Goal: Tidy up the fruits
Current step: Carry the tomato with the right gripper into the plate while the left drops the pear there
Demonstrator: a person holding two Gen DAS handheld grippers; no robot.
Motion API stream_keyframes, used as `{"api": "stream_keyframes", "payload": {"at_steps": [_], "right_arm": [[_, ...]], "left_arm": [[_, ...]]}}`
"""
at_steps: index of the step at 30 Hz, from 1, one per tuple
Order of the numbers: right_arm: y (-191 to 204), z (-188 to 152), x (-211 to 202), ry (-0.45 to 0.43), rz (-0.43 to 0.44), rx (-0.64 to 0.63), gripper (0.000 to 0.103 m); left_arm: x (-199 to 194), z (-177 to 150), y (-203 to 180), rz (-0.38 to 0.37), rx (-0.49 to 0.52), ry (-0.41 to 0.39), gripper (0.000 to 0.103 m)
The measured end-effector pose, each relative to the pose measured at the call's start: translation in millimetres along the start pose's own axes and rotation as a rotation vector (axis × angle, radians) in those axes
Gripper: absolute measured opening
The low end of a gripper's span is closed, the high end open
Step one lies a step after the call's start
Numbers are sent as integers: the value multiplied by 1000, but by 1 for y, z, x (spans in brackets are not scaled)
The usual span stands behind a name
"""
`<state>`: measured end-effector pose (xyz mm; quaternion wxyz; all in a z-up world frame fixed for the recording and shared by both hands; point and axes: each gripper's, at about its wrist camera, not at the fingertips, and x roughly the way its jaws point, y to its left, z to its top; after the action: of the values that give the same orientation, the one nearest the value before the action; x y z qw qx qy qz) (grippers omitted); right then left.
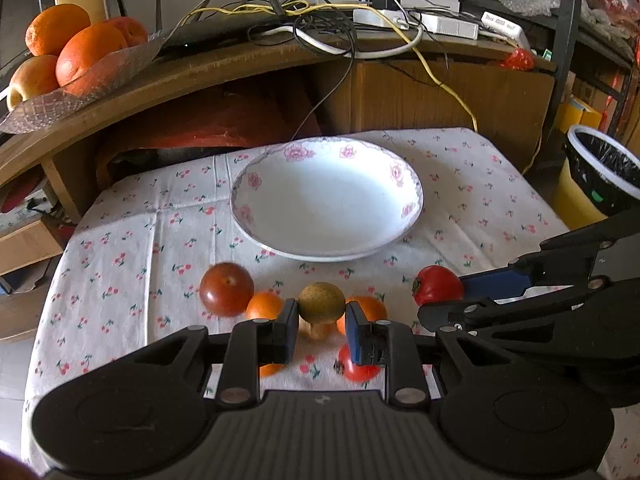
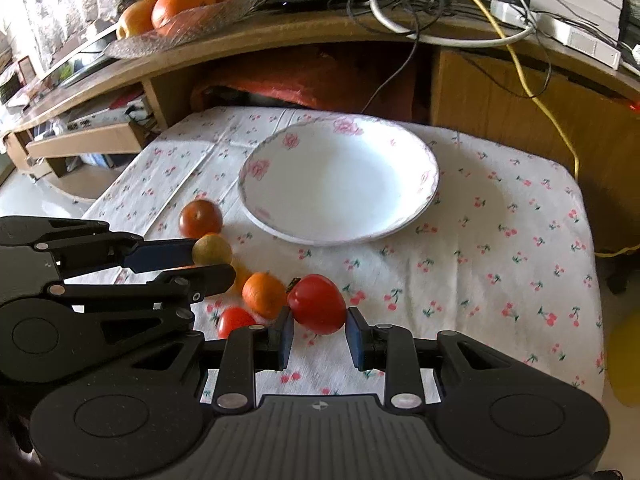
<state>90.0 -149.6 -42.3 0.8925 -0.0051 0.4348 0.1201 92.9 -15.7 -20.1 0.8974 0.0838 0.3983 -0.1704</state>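
Left wrist, grip: my left gripper (image 1: 322, 334) has its blue pads pressed to both flanks of the small round green-brown fruit (image 1: 321, 303), which seems raised off the cherry-print tablecloth (image 1: 120, 248).
Left wrist, handling: I judge it light, firm and smooth-skinned; holding across the widest part suits it, with gentle pressure.
Left wrist, goal: the white flower-rimmed plate (image 1: 256, 184) lies empty just beyond, and a dark red round fruit (image 1: 226, 289) and a small orange citrus (image 1: 265, 306) sit to its left.
Right wrist, grip: my right gripper (image 2: 319, 338) brackets the glossy red persimmon-like fruit (image 2: 317, 303), fingers against its sides and closed on it.
Right wrist, handling: I reckon it soft and easily bruised, slippery too; the broad middle is best.
Right wrist, neighbours: an orange mandarin (image 2: 264, 294) touches it on the left.
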Motion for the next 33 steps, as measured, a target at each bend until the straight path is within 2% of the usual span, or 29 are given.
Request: {"api": "stream_keyframes", "payload": {"at_steps": [13, 19, 30, 33], "right_arm": [[-16, 37, 30, -30, -40, -7, 24], [-19, 46, 39, -54, -36, -25, 25], [-20, 50, 45, -60, -37, -30, 25], [-21, 50, 43, -61, -36, -23, 26]], "left_arm": [[39, 40, 12, -23, -20, -4, 33], [57, 42, 18, -20, -31, 16, 33], [63, 45, 18, -7, -27, 16, 34], [62, 46, 19, -1, -33, 13, 40]]}}
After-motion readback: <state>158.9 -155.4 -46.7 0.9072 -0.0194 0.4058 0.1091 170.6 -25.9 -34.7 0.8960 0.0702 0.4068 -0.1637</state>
